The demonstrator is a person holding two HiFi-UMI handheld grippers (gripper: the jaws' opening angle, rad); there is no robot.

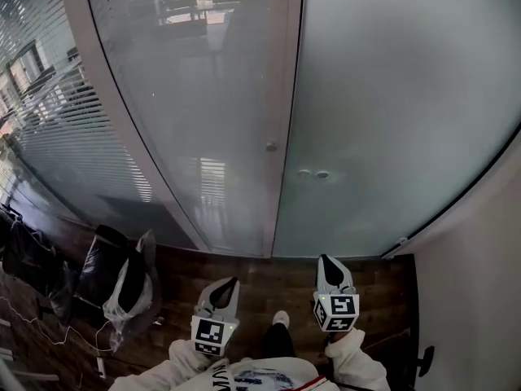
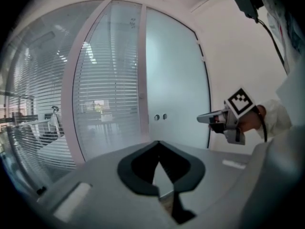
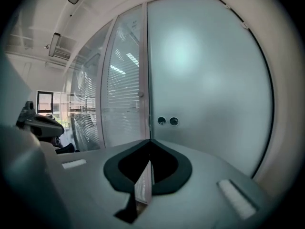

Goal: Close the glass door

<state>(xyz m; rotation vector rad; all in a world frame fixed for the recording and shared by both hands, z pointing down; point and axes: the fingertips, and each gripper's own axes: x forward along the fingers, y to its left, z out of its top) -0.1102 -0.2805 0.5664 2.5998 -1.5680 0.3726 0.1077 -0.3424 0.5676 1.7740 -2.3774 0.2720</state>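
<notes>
Dark wood floor (image 1: 269, 279), glass-walled office. Frosted glass door (image 1: 391, 120) is seen shut against its frame, straight ahead of both tongs. Counted: two round fittings (image 1: 313, 173) on door, two tongs. Left tongs (image 1: 232, 282) and right tongs (image 1: 326, 259) are clenched, nothing held. Bags (image 1: 122, 279) on floor are shown by head view; ceiling lamp (image 3: 56, 42) is shown by right gripper view, not by head view.

We note: door (image 1: 391, 96) frosted glass, matt, smooth. Side panel (image 1: 191, 112) clear glass, glossy, reflective. Floor (image 1: 273, 277) dark wood planks, slight sheen. Left tool (image 1: 230, 283), right tool (image 1: 326, 261): matt grey plastic shells. Bags (image 1: 110, 271) glossy plastic. Sleeve (image 1: 362, 358) white cloth.
</notes>
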